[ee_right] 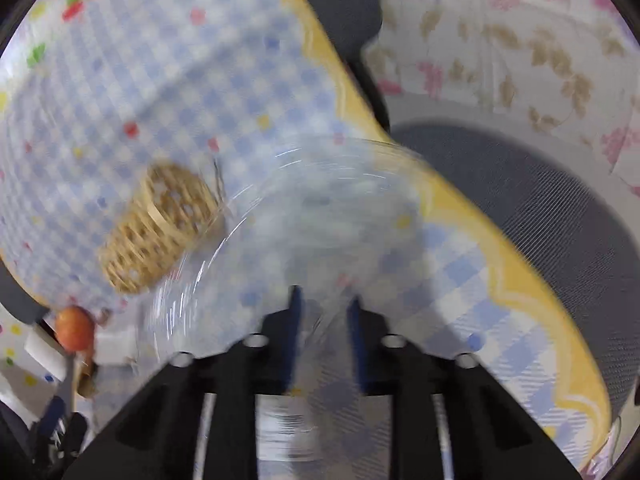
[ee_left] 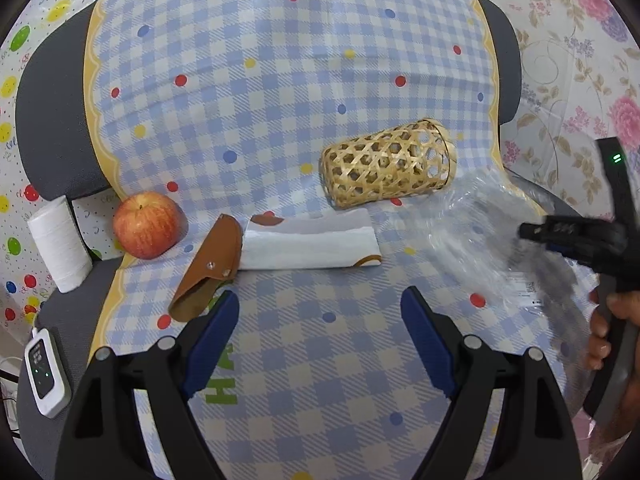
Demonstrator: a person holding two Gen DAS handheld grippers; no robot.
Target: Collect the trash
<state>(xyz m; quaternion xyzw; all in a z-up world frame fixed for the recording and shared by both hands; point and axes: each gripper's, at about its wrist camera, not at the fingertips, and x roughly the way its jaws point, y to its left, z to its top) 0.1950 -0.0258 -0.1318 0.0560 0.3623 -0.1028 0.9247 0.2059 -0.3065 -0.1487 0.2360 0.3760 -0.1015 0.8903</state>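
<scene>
A: What carries the items, and which is the trash?

B: A checked cloth (ee_left: 280, 100) over a chair seat carries them all. A clear plastic bag (ee_left: 480, 232) at its right edge serves as the collector. The likely trash is a folded white wrapper (ee_left: 312, 246), mid-cloth toward the front edge, its long axis running left to right.

A: Which hand is nearer the wrapper?

B: The left gripper (ee_left: 320, 304), judged from its own view. The wrapper lies just ahead of its jaws, which stand wide apart and empty. A brown sheath (ee_left: 212, 264) touches the wrapper's left end; an apple (ee_left: 146, 224) and a basket (ee_left: 386, 164) lie near.

A: And the right gripper (ee_right: 322, 300)?

B: Its jaws appear nearly together with the bag's film between them; blur hides the contact. The bag's mouth lies right of the wrapper.
</scene>
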